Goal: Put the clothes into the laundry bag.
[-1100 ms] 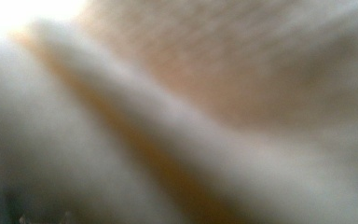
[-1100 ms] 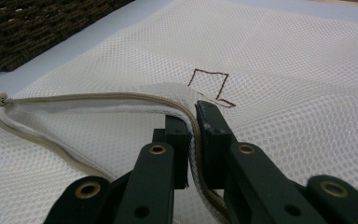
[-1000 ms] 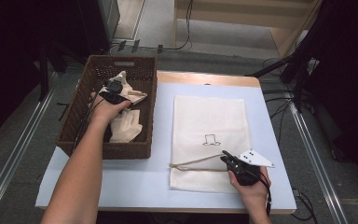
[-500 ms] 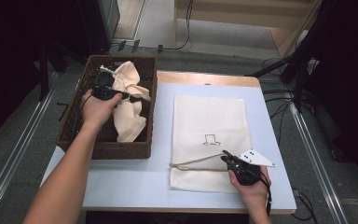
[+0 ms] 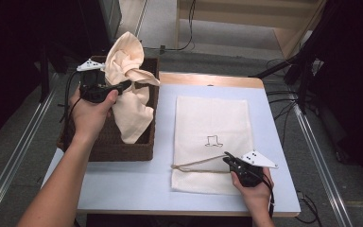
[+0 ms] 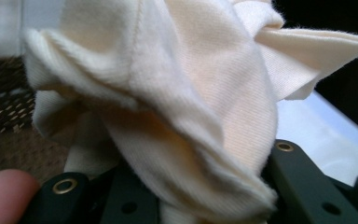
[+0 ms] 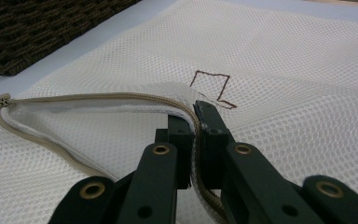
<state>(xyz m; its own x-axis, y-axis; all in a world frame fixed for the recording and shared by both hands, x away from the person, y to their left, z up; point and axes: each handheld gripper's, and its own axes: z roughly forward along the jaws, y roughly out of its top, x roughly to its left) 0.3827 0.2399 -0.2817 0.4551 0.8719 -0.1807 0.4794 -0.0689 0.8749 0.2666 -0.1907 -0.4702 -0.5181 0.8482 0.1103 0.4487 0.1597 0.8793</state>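
My left gripper (image 5: 126,85) has just closed its jaws on a cream cloth (image 5: 131,108) and holds it up over the dark wicker basket (image 5: 118,152). The cloth hangs down from the jaws into the basket. In the left gripper view the bunched cloth (image 6: 191,93) sits between the black jaws. A white mesh bag (image 5: 212,116) lies flat on the table, with a small hat outline (image 5: 213,141) drawn on it. My right gripper (image 5: 228,157) is shut on the bag's beige zipper edge (image 7: 98,97) near the front. It lifts that edge slightly, so the mouth gapes.
The basket stands at the left end of the pale blue tabletop (image 5: 123,187), close to the mesh bag's left side. Cables (image 5: 283,94) and dark stands lie on the floor beyond the right edge. Metal rails (image 5: 9,170) run along the left.
My left hand has risen out of the basket, pulling the cream cloth up with it. The right hand and the mesh bag have stayed still.
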